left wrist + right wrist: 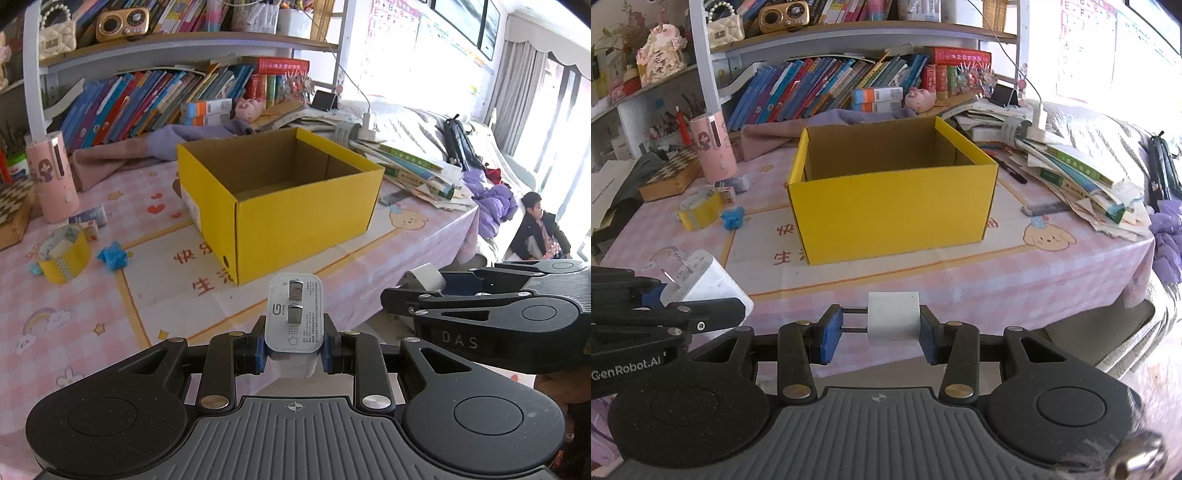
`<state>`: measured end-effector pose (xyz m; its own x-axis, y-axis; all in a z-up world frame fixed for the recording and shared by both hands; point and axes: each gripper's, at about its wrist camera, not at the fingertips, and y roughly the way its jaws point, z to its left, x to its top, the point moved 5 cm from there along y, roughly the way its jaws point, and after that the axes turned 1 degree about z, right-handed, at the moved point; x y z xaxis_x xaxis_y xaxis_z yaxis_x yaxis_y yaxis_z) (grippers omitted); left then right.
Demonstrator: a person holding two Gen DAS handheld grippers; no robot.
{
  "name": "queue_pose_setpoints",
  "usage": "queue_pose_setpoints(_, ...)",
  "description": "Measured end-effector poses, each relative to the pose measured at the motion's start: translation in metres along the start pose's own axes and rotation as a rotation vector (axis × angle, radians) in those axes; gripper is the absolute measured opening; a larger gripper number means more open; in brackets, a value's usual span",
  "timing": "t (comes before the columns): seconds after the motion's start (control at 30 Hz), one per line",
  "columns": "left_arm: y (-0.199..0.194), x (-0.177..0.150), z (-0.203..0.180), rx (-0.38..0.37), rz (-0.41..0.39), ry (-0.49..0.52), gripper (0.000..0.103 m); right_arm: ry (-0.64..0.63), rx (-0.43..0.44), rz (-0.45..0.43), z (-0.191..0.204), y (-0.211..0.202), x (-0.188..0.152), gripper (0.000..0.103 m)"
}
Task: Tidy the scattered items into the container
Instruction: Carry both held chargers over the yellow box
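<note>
you are holding a white charger (294,319) in the left hand-held gripper (293,350), pads pressing its sides and its two prongs facing up. your right hand-held gripper (882,332) is clamping a small white plug cube (893,316), with the cube's prongs reaching across to the left pad. the open yellow box (894,206) is sitting on the pink tabletop (1052,280) at 12 o'clock of both grippers. a yellow tape roll (700,212) and a blue crumpled scrap (733,218) are lying at 9 o'clock of the box.
</note>
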<state>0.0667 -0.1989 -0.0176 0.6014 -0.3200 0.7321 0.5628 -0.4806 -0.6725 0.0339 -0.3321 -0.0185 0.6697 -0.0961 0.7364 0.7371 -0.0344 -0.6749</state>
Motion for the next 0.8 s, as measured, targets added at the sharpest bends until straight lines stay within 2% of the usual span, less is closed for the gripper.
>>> queue_pose_setpoints(0.3, 0.013, 0.021, 0.006, -0.021, -0.012, 0.028, 0.025, -0.015, 0.001, -0.009, 0.000, 0.015, 0.021, 0.041)
queue_pose_setpoints(0.8, 0.030, 0.080, 0.012, -0.020, -0.099, 0.020, 0.025, -0.064, 0.030, -0.069, -0.014, 0.043, 0.081, 0.041)
